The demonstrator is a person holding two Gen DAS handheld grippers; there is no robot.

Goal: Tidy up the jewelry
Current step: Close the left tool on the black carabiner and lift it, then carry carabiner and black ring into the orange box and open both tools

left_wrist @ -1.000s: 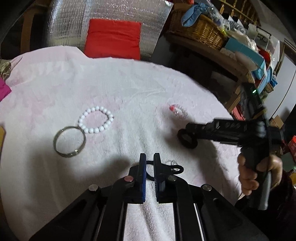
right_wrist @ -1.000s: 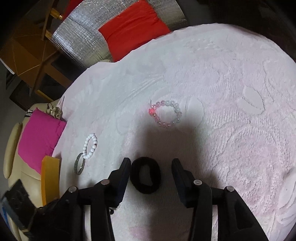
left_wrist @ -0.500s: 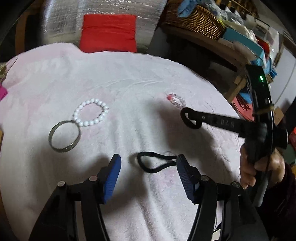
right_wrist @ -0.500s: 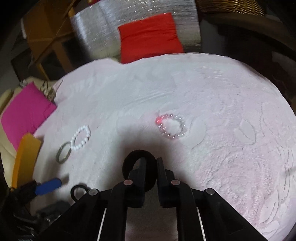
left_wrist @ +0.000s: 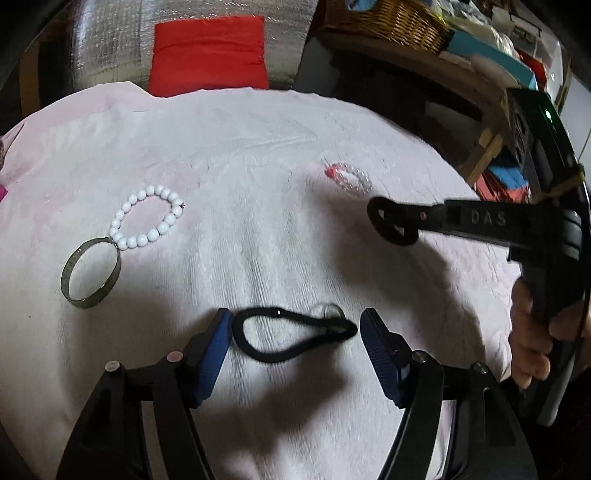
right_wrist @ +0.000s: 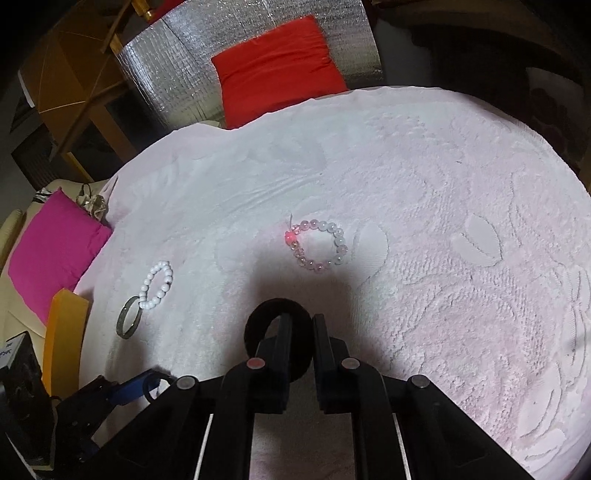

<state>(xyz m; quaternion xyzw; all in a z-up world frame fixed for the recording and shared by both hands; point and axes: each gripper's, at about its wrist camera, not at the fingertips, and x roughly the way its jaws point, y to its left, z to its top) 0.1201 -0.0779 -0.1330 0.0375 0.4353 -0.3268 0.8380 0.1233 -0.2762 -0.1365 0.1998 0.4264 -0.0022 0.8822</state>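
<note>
My left gripper (left_wrist: 295,328) is open, its blue pads either side of a thin black hair tie (left_wrist: 291,332) with a clear bead that lies on the pale pink cloth (left_wrist: 258,184). A white bead bracelet (left_wrist: 146,221) touches a metal bangle (left_wrist: 90,273) at the left. A pink-clear bead bracelet (left_wrist: 349,177) lies further right. My right gripper (right_wrist: 299,325) is shut on a thick black hair band (right_wrist: 277,314) and holds it above the cloth; it also shows in the left wrist view (left_wrist: 393,225). The right wrist view shows the pink bracelet (right_wrist: 317,245), white bracelet (right_wrist: 157,284) and bangle (right_wrist: 129,321).
A red cushion (left_wrist: 210,55) and silver foil sheet (left_wrist: 110,48) stand behind the cloth. A wicker basket (left_wrist: 395,22) and cluttered shelves are at the right. A magenta cushion (right_wrist: 51,251) and orange block (right_wrist: 64,343) lie at the left edge.
My left gripper opened and let go of the thin black hair tie, which now lies between its pads. My right gripper shut on the thick black band and lifted it.
</note>
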